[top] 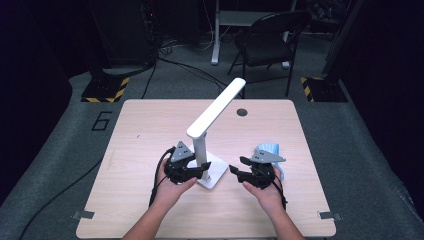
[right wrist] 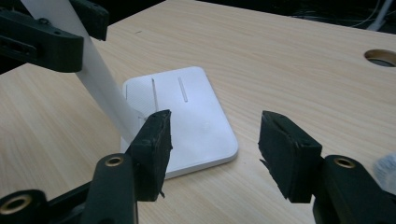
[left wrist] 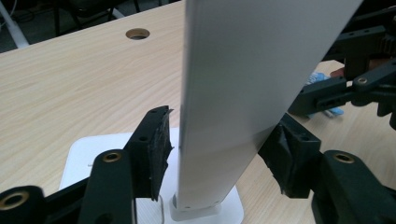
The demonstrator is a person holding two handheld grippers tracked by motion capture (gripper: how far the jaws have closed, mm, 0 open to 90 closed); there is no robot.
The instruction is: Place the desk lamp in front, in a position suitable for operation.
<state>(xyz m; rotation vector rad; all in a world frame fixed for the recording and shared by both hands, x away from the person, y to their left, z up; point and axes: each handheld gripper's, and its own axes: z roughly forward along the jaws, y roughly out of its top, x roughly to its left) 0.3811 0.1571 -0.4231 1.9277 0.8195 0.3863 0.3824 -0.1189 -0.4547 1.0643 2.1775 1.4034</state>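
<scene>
so, from the high view we see a white desk lamp [top: 207, 131] standing near the middle of a light wooden table [top: 135, 145], its flat base [top: 215, 172] towards our side and its long head slanting up and away. our left gripper [top: 200, 169] sits at the lamp's post, low down, just above the base, with our left hand [top: 172, 192] behind it. our right gripper [top: 235, 172] lies just off the base's right edge, jaws pointing at it, carried by our right hand [top: 265, 192]. a small blue thing [top: 270, 149] lies just behind the right gripper — we cannot tell what it is. a dark chair [top: 267, 42] stands on the floor beyond the table.

in the left gripper view the lamp's post [left wrist: 233, 116] rises between the two black jaws. the right pad [left wrist: 280, 154] seems to touch the post's edge, while the left pad [left wrist: 156, 149] stands a sliver apart from it, so the jaws bracket the post without clamping it. the base [left wrist: 88, 156] shows below, and the other gripper [left wrist: 345, 88] is farther off at the right.

in the right gripper view the jaws stand wide apart with nothing between them — released. the base [right wrist: 196, 121] lies flat on the table just ahead, the left pad [right wrist: 154, 144] overlapping its near edge in the picture. the post [right wrist: 102, 88] leans up to the left, where the left gripper [right wrist: 46, 32] is around it.
</scene>
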